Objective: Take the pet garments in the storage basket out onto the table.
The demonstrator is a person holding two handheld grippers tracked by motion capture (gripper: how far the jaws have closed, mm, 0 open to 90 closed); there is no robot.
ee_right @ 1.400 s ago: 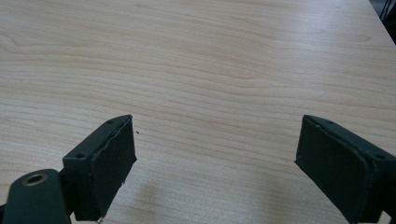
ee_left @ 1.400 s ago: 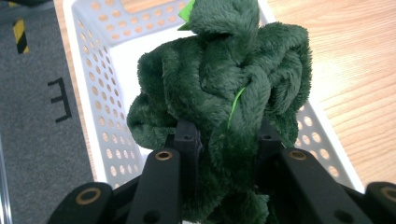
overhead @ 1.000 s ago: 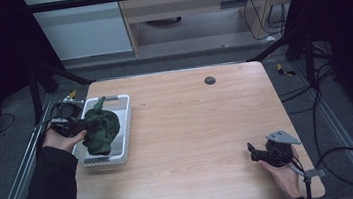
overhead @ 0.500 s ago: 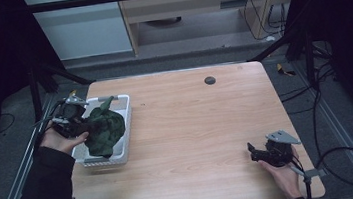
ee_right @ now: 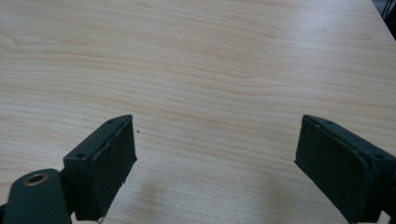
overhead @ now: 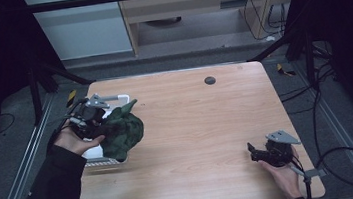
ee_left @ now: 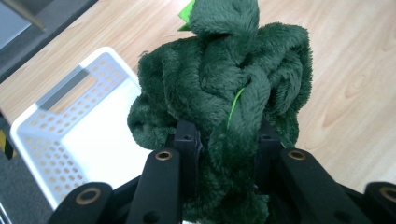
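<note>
Left tool (ee_left: 225, 140) clamping plush green cloth (ee_left: 224, 79) over perforated white basket (ee_left: 70, 135), right tool (ee_right: 215, 154) wide

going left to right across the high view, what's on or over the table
left tool → white basket under it → dark green plush cloth held up by that tool → small black disc near the far edge → right tool, jaws apart

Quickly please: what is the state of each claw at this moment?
Left claw: closed on the green plush cloth, held above the white basket.
Right claw: open, holding nothing, over the table.
</note>
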